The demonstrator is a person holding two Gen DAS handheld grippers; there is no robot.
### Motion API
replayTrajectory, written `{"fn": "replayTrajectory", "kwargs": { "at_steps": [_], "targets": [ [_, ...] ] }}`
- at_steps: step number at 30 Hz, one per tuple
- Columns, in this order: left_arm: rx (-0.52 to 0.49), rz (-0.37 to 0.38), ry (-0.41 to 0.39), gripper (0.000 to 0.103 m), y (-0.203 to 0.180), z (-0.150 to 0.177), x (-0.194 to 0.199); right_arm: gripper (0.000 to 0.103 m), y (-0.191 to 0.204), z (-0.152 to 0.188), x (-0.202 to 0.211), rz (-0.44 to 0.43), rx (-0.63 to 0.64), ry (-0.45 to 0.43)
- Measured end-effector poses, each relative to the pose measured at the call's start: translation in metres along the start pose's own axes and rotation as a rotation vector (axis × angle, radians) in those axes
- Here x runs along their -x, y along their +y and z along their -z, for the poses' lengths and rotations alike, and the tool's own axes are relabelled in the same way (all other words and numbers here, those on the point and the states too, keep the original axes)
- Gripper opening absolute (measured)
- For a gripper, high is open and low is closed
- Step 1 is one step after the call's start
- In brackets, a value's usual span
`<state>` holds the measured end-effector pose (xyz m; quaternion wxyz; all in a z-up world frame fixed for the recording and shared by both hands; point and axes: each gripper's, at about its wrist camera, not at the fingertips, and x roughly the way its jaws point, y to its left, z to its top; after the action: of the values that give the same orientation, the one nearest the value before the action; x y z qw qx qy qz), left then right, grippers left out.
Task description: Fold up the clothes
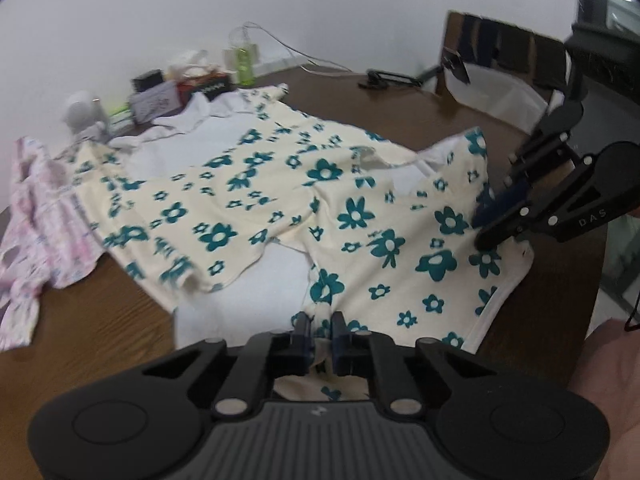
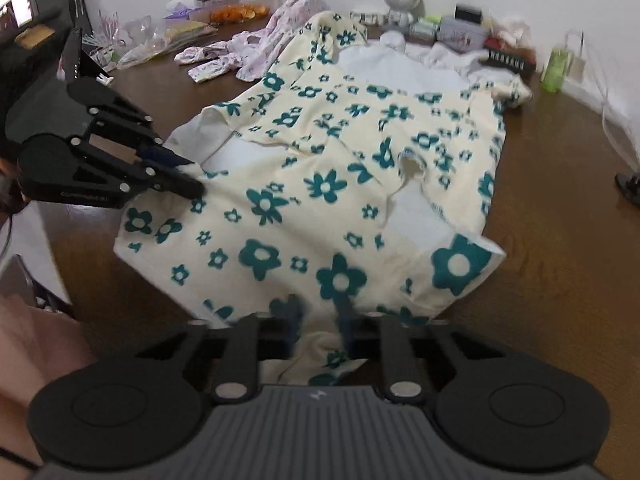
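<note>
A cream garment with teal flowers (image 1: 280,200) (image 2: 340,184) lies spread and partly folded over a white garment (image 1: 248,304) (image 2: 404,68) on the brown table (image 1: 104,320) (image 2: 560,248). In the left wrist view my left gripper (image 1: 320,322) is shut on the near edge of the floral garment, with cloth bunched between its fingers. My right gripper (image 1: 480,228) pinches the same garment's right edge. The right wrist view shows my right gripper (image 2: 318,310) shut on the hem, while my left gripper (image 2: 194,182) holds the left edge. The held hem is lifted slightly.
A pink patterned garment (image 1: 40,220) (image 2: 256,48) lies crumpled beside the floral one. Boxes, a white figurine (image 1: 82,110) (image 2: 400,0) and a green bottle (image 1: 244,64) (image 2: 554,68) line the wall. A chair (image 1: 500,60) stands at the table's far side. A hand (image 1: 616,384) shows at right.
</note>
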<state>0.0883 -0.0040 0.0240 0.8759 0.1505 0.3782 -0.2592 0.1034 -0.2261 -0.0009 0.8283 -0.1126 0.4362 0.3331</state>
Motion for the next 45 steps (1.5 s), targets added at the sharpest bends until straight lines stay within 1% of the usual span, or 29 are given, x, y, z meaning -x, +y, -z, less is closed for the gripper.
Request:
{"fn": "replayTrajectory", "kwargs": {
  "at_steps": [3, 5, 7, 8, 9, 10, 11, 14, 15, 17, 19, 20, 21, 22, 23, 25, 26, 28, 29, 30, 31, 32, 34, 36, 37, 40, 43, 44, 45],
  "targets": [
    [0.05, -0.009, -0.036, 0.009, -0.001, 0.007, 0.015, 0.012, -0.01, 0.007, 0.007, -0.047, -0.052, 0.014],
    [0.072, -0.01, -0.047, 0.009, -0.004, 0.01, 0.021, 0.015, -0.019, 0.01, 0.019, -0.091, -0.113, -0.042],
    [0.083, -0.013, -0.025, 0.011, -0.004, 0.013, 0.02, 0.023, -0.027, 0.012, 0.031, -0.136, -0.175, -0.102],
    [0.089, -0.016, -0.012, 0.017, -0.004, 0.015, 0.019, 0.033, -0.029, 0.011, 0.036, -0.116, -0.174, -0.133],
    [0.09, -0.02, -0.007, 0.028, -0.004, 0.015, 0.019, 0.044, -0.03, 0.01, 0.042, -0.093, -0.171, -0.164],
    [0.088, -0.021, -0.011, 0.033, -0.002, 0.014, 0.021, 0.048, -0.032, 0.008, 0.047, -0.07, -0.168, -0.195],
    [0.092, -0.021, -0.035, 0.042, -0.001, 0.011, 0.025, 0.048, -0.031, 0.006, 0.043, -0.059, -0.16, -0.186],
    [0.132, 0.002, -0.115, 0.044, 0.005, -0.004, 0.035, 0.048, -0.031, 0.0, 0.032, -0.031, -0.134, -0.151],
    [0.135, 0.004, -0.128, 0.045, 0.006, -0.009, 0.034, 0.048, -0.03, -0.002, 0.028, -0.021, -0.126, -0.14],
    [0.111, 0.003, -0.123, 0.045, 0.003, -0.018, 0.025, 0.048, -0.03, -0.006, 0.02, -0.002, -0.108, -0.116],
    [0.082, 0.012, -0.077, 0.043, 0.0, -0.021, 0.009, 0.048, -0.029, -0.01, 0.013, 0.017, -0.091, -0.093],
    [0.069, 0.02, -0.049, 0.027, -0.001, -0.02, 0.002, 0.047, -0.029, -0.012, 0.009, 0.027, -0.083, -0.081],
    [0.057, 0.027, -0.022, 0.004, -0.002, -0.019, -0.004, 0.039, -0.029, -0.014, 0.005, 0.036, -0.074, -0.069],
    [0.058, 0.036, 0.0, 0.003, -0.003, -0.015, -0.008, 0.033, -0.029, -0.01, 0.005, 0.04, -0.076, -0.053],
    [0.066, 0.042, -0.002, 0.003, -0.002, -0.011, -0.007, 0.023, -0.03, -0.005, 0.006, 0.042, -0.079, -0.037],
    [0.083, 0.055, -0.006, 0.004, -0.001, -0.003, -0.004, 0.023, -0.032, 0.003, 0.008, 0.047, -0.094, -0.016],
    [0.093, 0.06, -0.011, 0.009, 0.0, 0.001, -0.002, 0.023, -0.036, 0.007, 0.01, 0.037, -0.117, -0.019],
    [0.135, 0.064, -0.06, 0.016, 0.007, 0.005, 0.01, 0.023, -0.041, 0.012, 0.015, 0.016, -0.155, -0.031],
    [0.157, 0.066, -0.084, 0.025, 0.01, 0.006, 0.016, 0.025, -0.042, 0.012, 0.018, 0.003, -0.174, -0.049],
    [0.178, 0.065, -0.109, 0.035, 0.014, 0.008, 0.022, 0.027, -0.044, 0.011, 0.024, -0.024, -0.195, -0.089],
    [0.201, 0.045, -0.138, 0.038, 0.021, 0.008, 0.029, 0.029, -0.046, 0.01, 0.031, -0.051, -0.217, -0.13],
    [0.226, 0.012, -0.163, 0.039, 0.028, 0.007, 0.035, 0.03, -0.046, 0.007, 0.036, -0.049, -0.224, -0.159],
    [0.274, -0.064, -0.183, 0.039, 0.041, 0.006, 0.041, 0.035, -0.048, 0.001, 0.045, -0.038, -0.235, -0.217],
    [0.306, -0.127, -0.158, 0.039, 0.053, 0.004, 0.035, 0.042, -0.048, -0.01, 0.044, -0.034, -0.237, -0.227],
    [0.318, -0.155, -0.144, 0.039, 0.058, 0.002, 0.032, 0.042, -0.049, -0.019, 0.042, -0.044, -0.243, -0.223],
    [0.297, -0.167, -0.102, 0.039, 0.067, 0.0, 0.017, 0.042, -0.04, -0.051, 0.035, -0.094, -0.224, -0.212],
    [0.246, -0.172, -0.087, 0.036, 0.065, -0.003, 0.005, 0.043, -0.009, -0.088, 0.029, -0.101, -0.09, -0.198],
    [0.228, -0.177, -0.082, 0.03, 0.063, -0.003, 0.001, 0.043, 0.0, -0.102, 0.026, -0.103, -0.054, -0.194],
    [0.209, -0.182, -0.076, 0.014, 0.061, -0.004, -0.003, 0.043, 0.006, -0.12, 0.022, -0.111, -0.037, -0.187]
  ]
}}
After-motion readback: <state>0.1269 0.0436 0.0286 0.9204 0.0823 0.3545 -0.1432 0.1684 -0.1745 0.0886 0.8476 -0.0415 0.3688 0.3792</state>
